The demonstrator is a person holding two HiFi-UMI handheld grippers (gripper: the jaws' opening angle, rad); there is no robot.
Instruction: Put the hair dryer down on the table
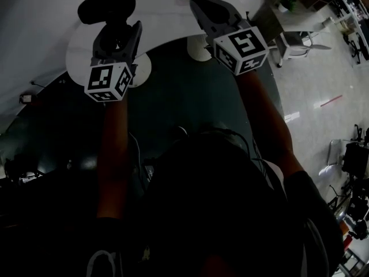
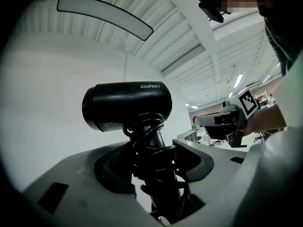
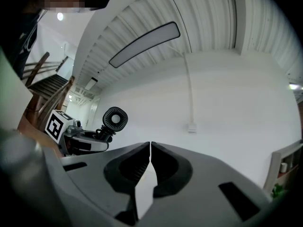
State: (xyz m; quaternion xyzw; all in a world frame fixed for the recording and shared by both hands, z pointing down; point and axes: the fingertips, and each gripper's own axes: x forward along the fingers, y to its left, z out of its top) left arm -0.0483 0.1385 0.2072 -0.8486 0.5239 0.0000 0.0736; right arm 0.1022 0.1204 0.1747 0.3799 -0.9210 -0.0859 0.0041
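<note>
The smooth white rounded desk (image 1: 167, 16) lay ahead. My left hand-held gripper (image 2: 158, 162) clamped the matte black hair dryer (image 2: 127, 107) by its cord-wrapped handle (image 2: 156, 143), aloft over the desk. My right hand-held gripper (image 3: 150, 150) was pinched together, empty; only its view caught the dryer's round grille (image 3: 115, 118).

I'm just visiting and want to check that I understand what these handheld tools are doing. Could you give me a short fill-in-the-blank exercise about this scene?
1. The left gripper has its jaws shut on the ____ of the hair dryer.
2. The hair dryer's body is ____ in colour.
3. The right gripper has its jaws shut on ____.

Missing words: handle; black; nothing.
</note>
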